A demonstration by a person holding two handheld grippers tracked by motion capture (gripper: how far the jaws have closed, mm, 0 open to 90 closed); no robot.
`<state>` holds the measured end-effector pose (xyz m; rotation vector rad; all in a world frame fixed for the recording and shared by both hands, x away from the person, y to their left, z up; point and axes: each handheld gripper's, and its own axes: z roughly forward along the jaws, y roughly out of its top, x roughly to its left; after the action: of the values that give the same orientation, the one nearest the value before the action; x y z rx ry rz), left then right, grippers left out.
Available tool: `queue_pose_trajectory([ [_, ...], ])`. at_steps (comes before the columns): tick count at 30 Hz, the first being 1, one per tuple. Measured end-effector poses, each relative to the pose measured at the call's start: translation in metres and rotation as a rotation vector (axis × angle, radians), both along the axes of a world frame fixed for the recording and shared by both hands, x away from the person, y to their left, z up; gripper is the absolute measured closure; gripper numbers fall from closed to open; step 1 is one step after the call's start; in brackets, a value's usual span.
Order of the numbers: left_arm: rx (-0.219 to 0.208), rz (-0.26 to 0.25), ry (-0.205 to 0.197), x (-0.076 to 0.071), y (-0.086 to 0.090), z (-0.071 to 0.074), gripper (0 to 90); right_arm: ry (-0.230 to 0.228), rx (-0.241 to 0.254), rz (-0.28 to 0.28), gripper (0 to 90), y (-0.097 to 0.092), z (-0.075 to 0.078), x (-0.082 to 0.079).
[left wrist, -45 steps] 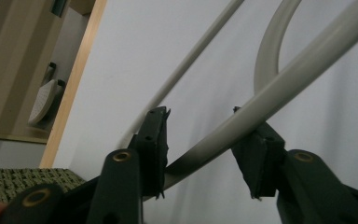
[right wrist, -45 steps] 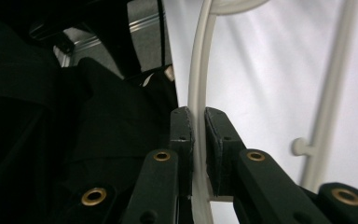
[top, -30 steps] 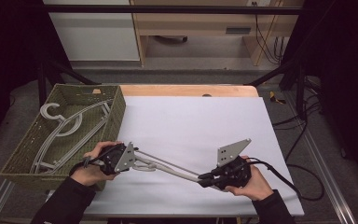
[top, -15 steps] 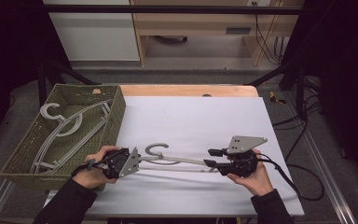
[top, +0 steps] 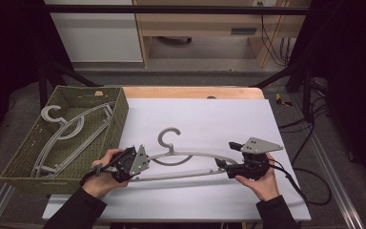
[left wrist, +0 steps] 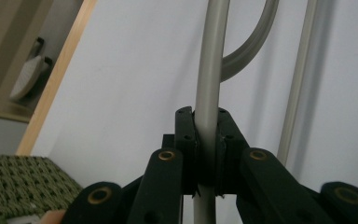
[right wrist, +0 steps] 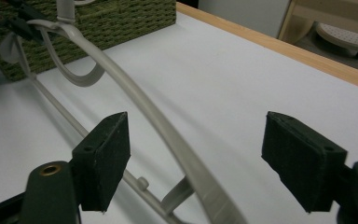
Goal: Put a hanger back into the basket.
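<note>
Hanger [top: 190,157], plain grey, no lettering

Grey floor [top: 209,78] behind the white table [top: 228,119], a wooden shelf unit [top: 205,28] and white cabinet [top: 95,33] beyond, black frame bars [top: 171,9], cables [top: 271,43] dangling right.

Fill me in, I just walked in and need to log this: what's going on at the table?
A person works a grey hanger on the white table with two handheld grippers. The left gripper is shut on one end of the hanger's arm. The right gripper has just been opening; the other end lies between its jaws, untouched. More hangers lie in the green basket at the left.
</note>
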<state>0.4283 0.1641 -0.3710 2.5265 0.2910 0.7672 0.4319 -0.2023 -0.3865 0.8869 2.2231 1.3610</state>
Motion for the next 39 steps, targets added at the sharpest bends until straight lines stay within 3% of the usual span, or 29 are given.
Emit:
queue_pose_trajectory([
  [6,-0.090,0.097,0.032,0.000,-0.002,0.009,82.5,-0.001,0.016,-0.056,16.0,-0.006,-0.001,0.000],
  [12,-0.131,0.178,0.051,0.002,-0.002,0.021,82.5,-0.028,0.041,-0.101,11.4,-0.015,-0.002,-0.002],
  [19,-0.186,0.249,0.021,0.005,0.007,0.044,82.5,-0.026,0.040,-0.152,7.6,-0.023,-0.004,-0.003],
  [27,-0.264,0.340,-0.030,0.006,0.036,0.085,82.4,-0.023,0.050,-0.180,6.7,-0.034,-0.006,-0.006],
  [30,-0.292,0.377,-0.042,0.007,0.055,0.099,82.4,-0.025,0.051,-0.186,6.2,-0.035,-0.007,-0.006],
  [35,-0.318,0.440,-0.087,0.009,0.084,0.111,82.4,-0.016,0.046,-0.191,5.7,-0.036,-0.008,-0.005],
  [39,-0.328,0.492,-0.096,0.011,0.109,0.116,82.4,-0.021,0.047,-0.189,5.7,-0.036,-0.008,-0.005],
])
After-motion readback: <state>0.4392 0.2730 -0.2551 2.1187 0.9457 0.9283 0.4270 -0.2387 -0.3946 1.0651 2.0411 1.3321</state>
